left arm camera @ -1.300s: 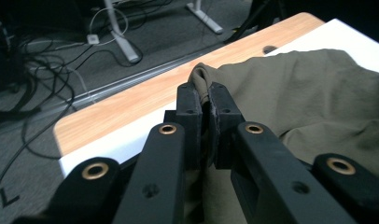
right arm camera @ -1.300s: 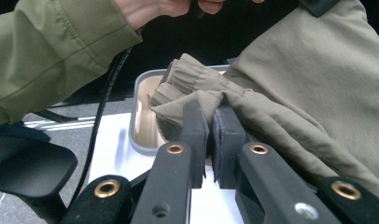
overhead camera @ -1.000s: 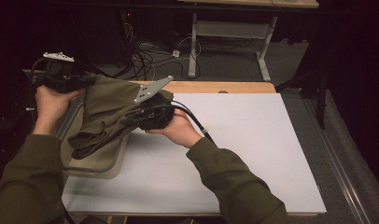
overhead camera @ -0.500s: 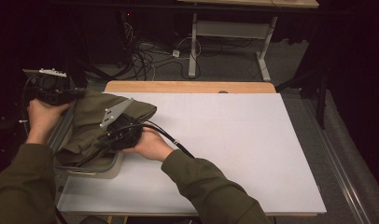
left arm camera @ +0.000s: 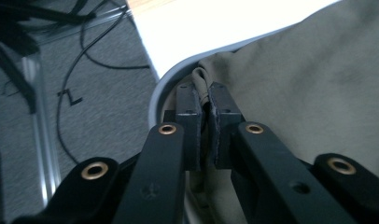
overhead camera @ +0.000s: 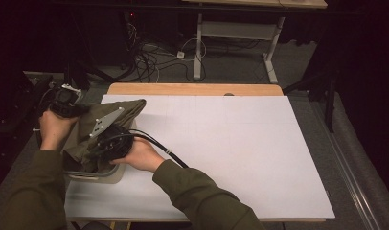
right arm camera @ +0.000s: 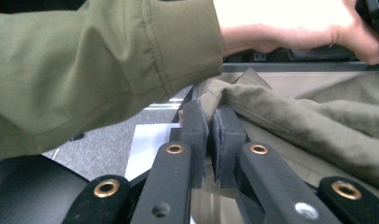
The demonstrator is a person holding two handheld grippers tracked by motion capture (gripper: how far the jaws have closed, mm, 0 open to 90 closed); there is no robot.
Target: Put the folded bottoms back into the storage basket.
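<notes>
An olive-green cloth (overhead camera: 120, 112) is bunched at the table's left edge, partly inside a grey bin (overhead camera: 97, 175). My left gripper (overhead camera: 77, 110) is at the cloth's far left corner. In the left gripper view this gripper (left arm camera: 205, 101) is shut on a fold of the cloth (left arm camera: 318, 79) just over the bin's rim (left arm camera: 163, 89). My right gripper (overhead camera: 94, 152) is low over the bin. In the right gripper view it (right arm camera: 211, 120) is shut on another fold of the cloth (right arm camera: 295, 122), under the person's left sleeve (right arm camera: 108, 60).
The white table top (overhead camera: 231, 143) stretches to the right of the bin, with a wooden strip (overhead camera: 192, 89) along its far edge. Cables (overhead camera: 149, 57) and a table frame (overhead camera: 240, 33) lie on the floor beyond. The right gripper's cable (overhead camera: 161, 146) trails across the table.
Both grippers have carried the cloth left and down from over the table. It now hangs lower, bunched into the bin at the table's left edge.
</notes>
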